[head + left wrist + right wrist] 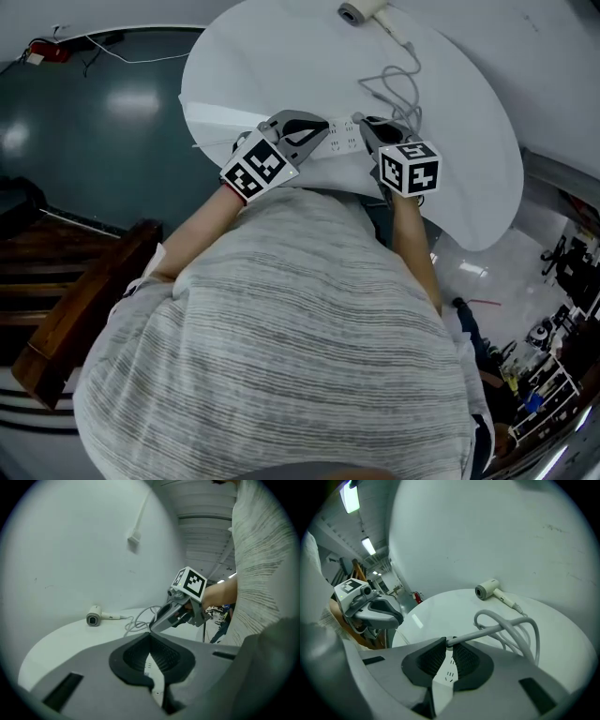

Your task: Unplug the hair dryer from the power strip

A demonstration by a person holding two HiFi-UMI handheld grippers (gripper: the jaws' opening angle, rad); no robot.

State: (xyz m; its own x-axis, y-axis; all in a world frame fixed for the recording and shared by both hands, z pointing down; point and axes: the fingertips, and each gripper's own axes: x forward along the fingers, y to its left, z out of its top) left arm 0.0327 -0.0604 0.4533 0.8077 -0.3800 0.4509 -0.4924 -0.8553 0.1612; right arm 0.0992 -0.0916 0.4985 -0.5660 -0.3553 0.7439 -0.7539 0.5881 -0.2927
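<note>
The plug (pixel 450 642) is pinched at its cord end by the right gripper (pixel 371 127), over the power strip (pixel 342 139) at the table's (pixel 469 141) near edge. The left gripper (pixel 151 640) is closed on nothing. The strip is best pinned down while the plug is drawn straight out. The hair dryer (pixel 361 11) lies far across.

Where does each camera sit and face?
Head view: on the head, steeply down at the table; shirt, forearms, left gripper, right gripper show.
Left gripper view: along its shut jaws toward the hair dryer; right gripper and shirt show.
Right gripper view: along its jaws gripping the plug; left gripper shows.
Gripper views share the hair dryer.
</note>
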